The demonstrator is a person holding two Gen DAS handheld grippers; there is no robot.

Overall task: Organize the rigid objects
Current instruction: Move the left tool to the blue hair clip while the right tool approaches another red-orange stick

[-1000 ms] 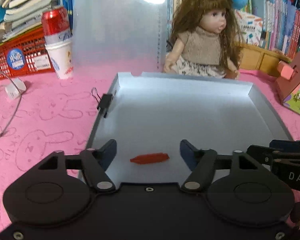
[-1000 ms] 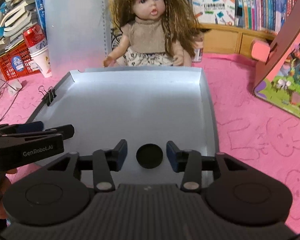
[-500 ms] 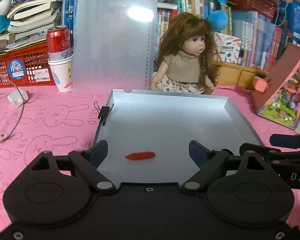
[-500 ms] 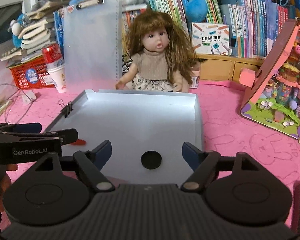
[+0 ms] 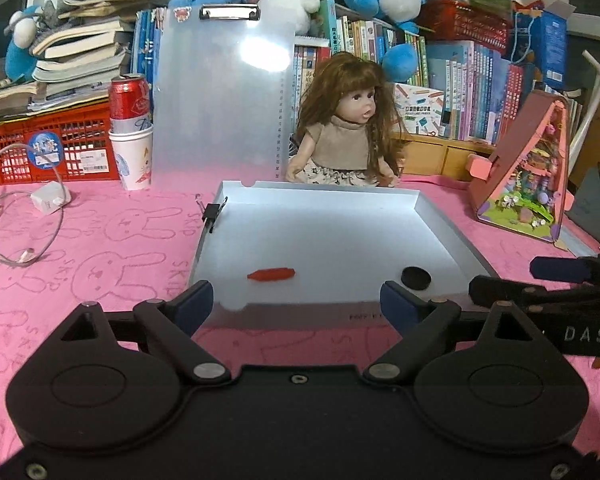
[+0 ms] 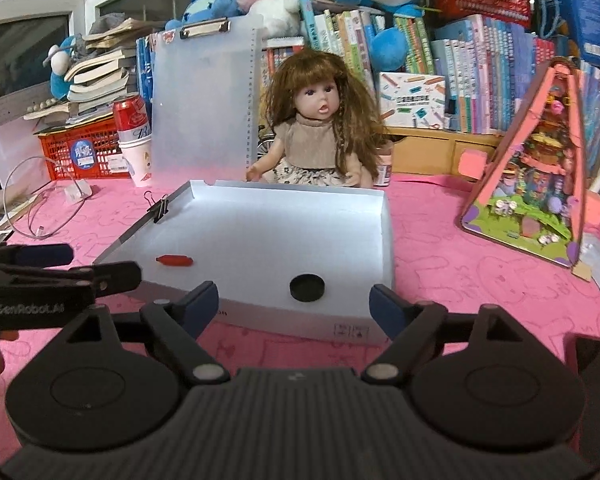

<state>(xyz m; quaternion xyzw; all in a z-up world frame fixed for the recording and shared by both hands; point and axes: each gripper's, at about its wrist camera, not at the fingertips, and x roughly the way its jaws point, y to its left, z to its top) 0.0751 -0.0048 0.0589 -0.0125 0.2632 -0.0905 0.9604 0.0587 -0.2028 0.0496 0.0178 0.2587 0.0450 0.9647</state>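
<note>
Both grippers, left gripper (image 5: 296, 304) and right gripper (image 6: 294, 304), tilt down just before the tray (image 5: 440, 220), fingers opening, nothing between them.

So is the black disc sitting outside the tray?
No, the black disc lies inside the tray, near its front right corner.

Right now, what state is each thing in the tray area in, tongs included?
Left tongs: opening, nothing between them.
Right tongs: opening, nothing between them.
Red piece: lying flat in the tray, free.
Black disc: lying flat in the tray, free.
Tray: open, flat on the pink cloth.
Binder clip: clamped on the tray's left wall.
Clipboard: upright behind the tray.
</note>
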